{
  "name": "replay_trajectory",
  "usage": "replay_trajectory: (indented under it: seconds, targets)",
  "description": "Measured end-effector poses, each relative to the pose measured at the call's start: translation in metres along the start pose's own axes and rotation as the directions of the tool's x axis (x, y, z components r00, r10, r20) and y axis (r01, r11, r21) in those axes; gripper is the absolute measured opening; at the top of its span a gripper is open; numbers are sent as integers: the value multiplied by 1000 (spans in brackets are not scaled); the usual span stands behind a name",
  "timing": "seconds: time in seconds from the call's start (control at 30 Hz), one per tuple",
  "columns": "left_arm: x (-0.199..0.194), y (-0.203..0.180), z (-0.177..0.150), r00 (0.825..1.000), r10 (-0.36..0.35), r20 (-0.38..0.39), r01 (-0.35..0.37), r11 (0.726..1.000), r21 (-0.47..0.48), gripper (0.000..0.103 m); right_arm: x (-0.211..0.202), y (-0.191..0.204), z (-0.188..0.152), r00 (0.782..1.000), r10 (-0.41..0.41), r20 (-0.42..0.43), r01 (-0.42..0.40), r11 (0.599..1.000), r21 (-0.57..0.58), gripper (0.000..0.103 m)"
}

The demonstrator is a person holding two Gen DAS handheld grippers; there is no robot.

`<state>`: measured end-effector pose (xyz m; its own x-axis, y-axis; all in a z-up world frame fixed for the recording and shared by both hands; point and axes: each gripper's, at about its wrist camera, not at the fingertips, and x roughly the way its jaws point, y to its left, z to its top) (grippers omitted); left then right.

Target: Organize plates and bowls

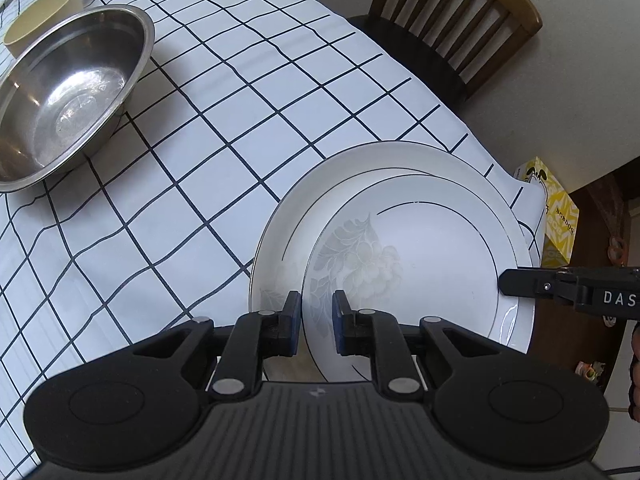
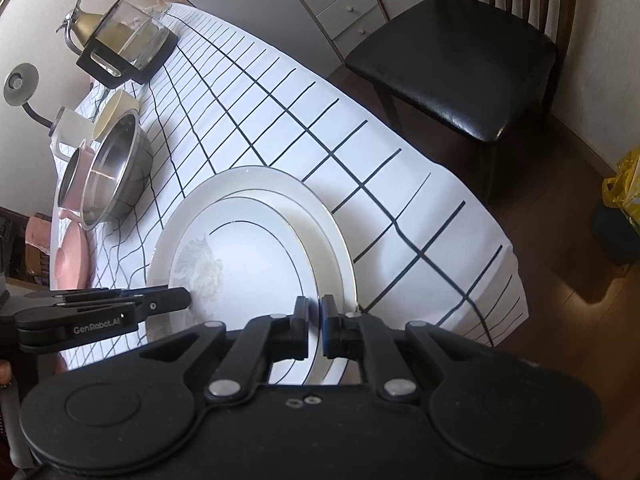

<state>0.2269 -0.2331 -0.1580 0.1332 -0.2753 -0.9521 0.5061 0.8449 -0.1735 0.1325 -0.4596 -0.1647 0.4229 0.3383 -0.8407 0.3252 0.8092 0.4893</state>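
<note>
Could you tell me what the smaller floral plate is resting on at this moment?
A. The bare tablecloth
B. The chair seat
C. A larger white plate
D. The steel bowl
C: the smaller floral plate lies inside the rim of a larger white plate, which sits on the checked tablecloth, well apart from the steel bowl.

1. The plates (image 1: 420,240) look like glossy glazed china with fine dark rim lines.
2. The steel bowl (image 1: 68,92) is shiny scuffed metal.
3. The tablecloth (image 1: 224,128) looks smooth and slightly sheeny.
4. The chair (image 2: 452,60) has a glossy black seat.
</note>
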Motion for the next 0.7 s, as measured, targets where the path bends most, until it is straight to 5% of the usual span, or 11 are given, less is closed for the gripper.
replay_trajectory:
  seconds: [0.43, 0.7]
  targets:
    - [-6, 8, 0, 1000, -19, -7, 19, 1000, -11, 15, 5, 7, 4, 999, -49, -1, 48, 998, -33, 8]
    - [-32, 9, -11, 998, -25, 60, 26, 1000, -4, 15, -15, 26, 2, 994, -85, 72, 93, 988, -121, 17]
